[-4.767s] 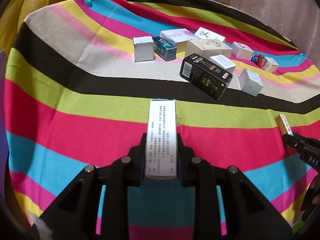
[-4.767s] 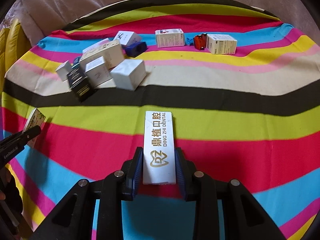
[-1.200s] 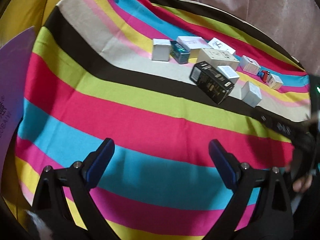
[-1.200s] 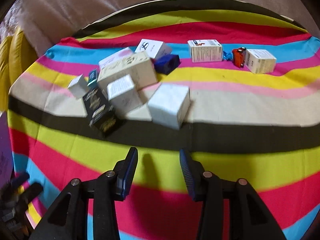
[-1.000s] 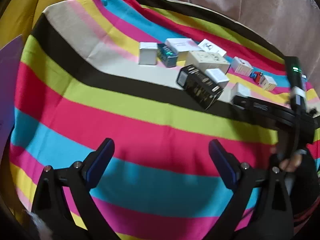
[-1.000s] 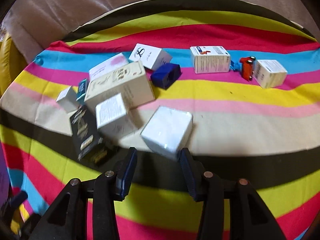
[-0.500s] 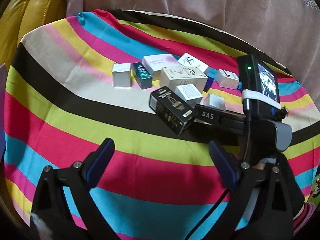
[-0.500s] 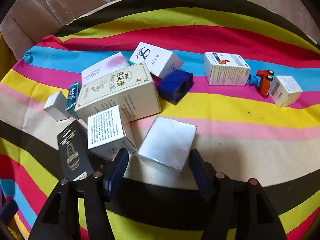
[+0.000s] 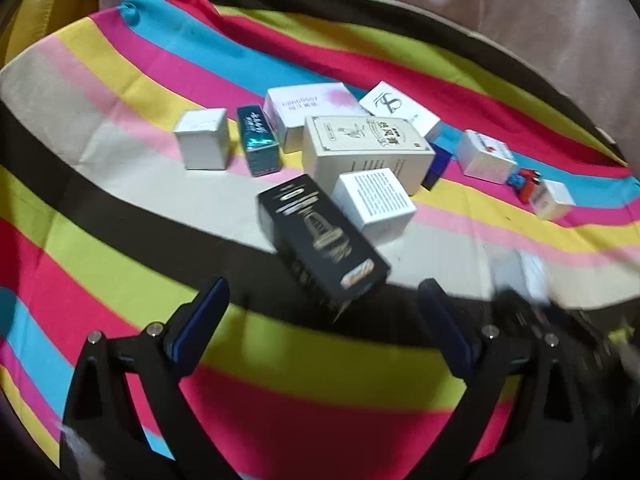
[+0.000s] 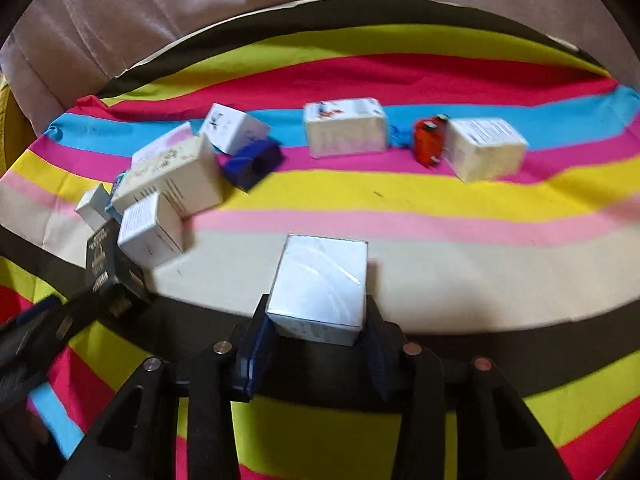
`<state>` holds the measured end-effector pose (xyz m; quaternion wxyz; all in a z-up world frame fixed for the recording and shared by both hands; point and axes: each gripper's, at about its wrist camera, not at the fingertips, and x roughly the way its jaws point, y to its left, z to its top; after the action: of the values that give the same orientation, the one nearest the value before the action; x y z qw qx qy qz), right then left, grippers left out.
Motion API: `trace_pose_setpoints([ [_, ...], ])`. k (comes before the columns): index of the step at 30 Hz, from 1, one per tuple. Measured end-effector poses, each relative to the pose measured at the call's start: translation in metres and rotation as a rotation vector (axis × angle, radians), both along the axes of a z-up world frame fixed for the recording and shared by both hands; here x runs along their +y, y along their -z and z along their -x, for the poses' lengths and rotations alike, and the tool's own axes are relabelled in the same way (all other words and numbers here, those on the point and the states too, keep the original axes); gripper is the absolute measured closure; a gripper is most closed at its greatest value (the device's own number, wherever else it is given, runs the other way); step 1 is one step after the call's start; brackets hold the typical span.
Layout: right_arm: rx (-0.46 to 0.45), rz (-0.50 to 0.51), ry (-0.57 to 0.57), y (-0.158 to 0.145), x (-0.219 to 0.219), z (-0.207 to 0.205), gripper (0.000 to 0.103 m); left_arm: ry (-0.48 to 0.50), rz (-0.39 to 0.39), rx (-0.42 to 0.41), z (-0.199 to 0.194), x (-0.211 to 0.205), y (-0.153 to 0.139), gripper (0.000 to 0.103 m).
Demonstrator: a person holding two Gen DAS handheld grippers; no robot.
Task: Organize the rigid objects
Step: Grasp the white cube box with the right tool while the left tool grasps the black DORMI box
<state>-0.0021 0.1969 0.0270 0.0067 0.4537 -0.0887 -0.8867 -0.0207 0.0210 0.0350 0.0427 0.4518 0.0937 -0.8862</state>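
Right gripper [image 10: 316,330]: jaws closing on white box [image 10: 320,284], box between pads, long axis pointing ahead. Left gripper [image 9: 324,320]: wide, empty; black box [image 9: 320,240] just ahead, lying diagonally.

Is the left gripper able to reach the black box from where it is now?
Probably yes. The left gripper is wide open and empty, and the black box lies just beyond its fingertips, its near end free. Only a white box touches its far side.
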Motion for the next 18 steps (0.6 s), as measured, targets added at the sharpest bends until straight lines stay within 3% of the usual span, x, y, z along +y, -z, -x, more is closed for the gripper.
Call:
trace_pose_setpoints([
  [4,0.005,0.038,0.019,0.000,0.007,-0.012,0.060,-0.022,0.119,0.004,0.021,0.013,0.008,0.007],
  [6,0.007,0.048,0.018,0.000,0.005,-0.014,0.060,-0.060,0.195,-0.028,0.024,0.008,0.013,0.014],
  [8,0.008,0.054,0.011,0.000,0.001,-0.014,0.060,-0.068,0.132,-0.062,0.017,-0.010,0.016,0.040],
  [13,0.017,0.055,-0.006,0.001,-0.006,-0.019,0.060,-0.107,0.063,-0.063,-0.012,-0.059,0.020,0.041],
  [18,0.020,0.027,-0.013,0.002,-0.016,-0.019,0.060,-0.045,0.083,-0.058,0.003,-0.071,0.020,0.037],
])
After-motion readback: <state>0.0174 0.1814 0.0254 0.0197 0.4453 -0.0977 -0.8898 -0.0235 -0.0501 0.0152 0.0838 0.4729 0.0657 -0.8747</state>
